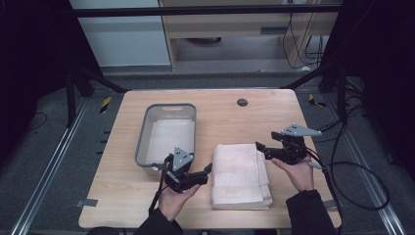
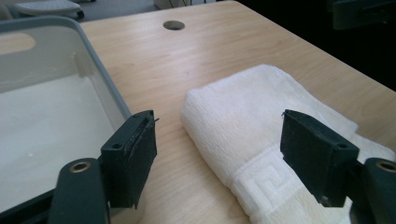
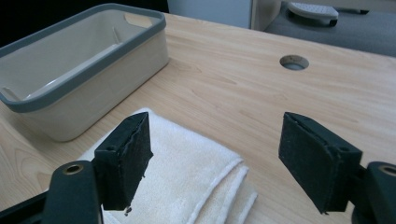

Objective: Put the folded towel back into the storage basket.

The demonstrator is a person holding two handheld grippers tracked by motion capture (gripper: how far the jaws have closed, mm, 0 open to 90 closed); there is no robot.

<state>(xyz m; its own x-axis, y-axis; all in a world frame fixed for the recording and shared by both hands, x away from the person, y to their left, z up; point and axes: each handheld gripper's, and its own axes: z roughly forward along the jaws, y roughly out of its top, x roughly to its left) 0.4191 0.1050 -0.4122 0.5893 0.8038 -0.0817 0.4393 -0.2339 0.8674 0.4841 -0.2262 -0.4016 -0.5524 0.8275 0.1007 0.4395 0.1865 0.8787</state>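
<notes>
On the worktop (image 1: 230, 122), a folded white towel (image 1: 241, 175) lies beside a grey-rimmed bin (image 1: 167, 131), flanked by the left hand-held gripper (image 1: 209, 168) and right hand-held gripper (image 1: 260, 146), both with jaws apart.

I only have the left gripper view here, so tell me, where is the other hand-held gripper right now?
Observer: The right hand-held gripper hangs at the right edge of the folded towel, near its far corner, jaws open.
Operator: And is mine over the towel too?
Observer: The left hand-held gripper sits at the towel's left edge, jaws open, holding nothing.
Operator: Is the bin empty all the way along?
Observer: Yes, the grey-rimmed bin holds nothing, and it has a handle cut-out in its far end wall.
Operator: How is the towel stacked?
Observer: In the right gripper view its layered edges face that gripper.
</notes>
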